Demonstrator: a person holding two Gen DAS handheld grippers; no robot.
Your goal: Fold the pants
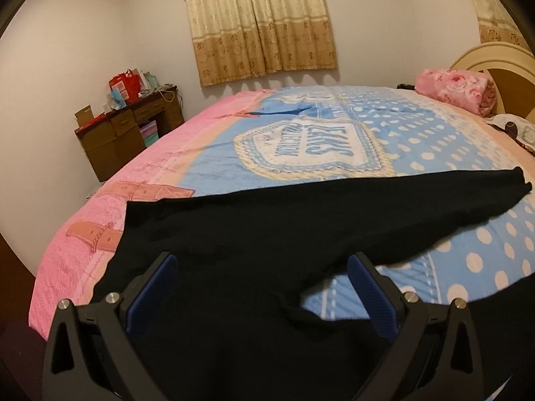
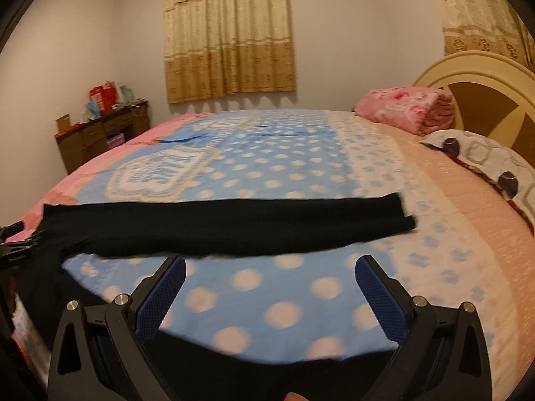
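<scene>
**Black pants lie stretched across patterned bed, both grippers spread wide**

A pair of black pants [image 1: 254,220] lies flat on a bed [image 1: 468,244] covered in a blue, white-dotted and pink blanket. In the left wrist view the garment runs from the 6 o'clock foreground, where its wider part fills the space under the camera, out to the leg ends at 3 o'clock. The left gripper [image 1: 262,267] hovers over this wider part with its blue-padded fingers [image 1: 157,287] wide apart, holding nothing; whether they touch the cloth cannot be told.

In the right wrist view the pants [image 2: 227,230] form a long dark band from 9 o'clock to just right of centre, the two leg ends [image 2: 401,215] lying one partly over the other. The right gripper [image 2: 270,267] sits nearer the camera than that band, over bare dotted blanket, its fingers [image 2: 381,297] likewise spread and empty. More black fabric shows below them at 6 o'clock.

At 2 o'clock a rolled pink floral blanket [image 2: 404,108] rests by the cream headboard [image 2: 474,77], with a patterned pillow [image 2: 491,163] beside it. A brown cabinet [image 2: 97,137] stands at 10 o'clock, gold curtains [image 2: 229,33] at 12.
</scene>
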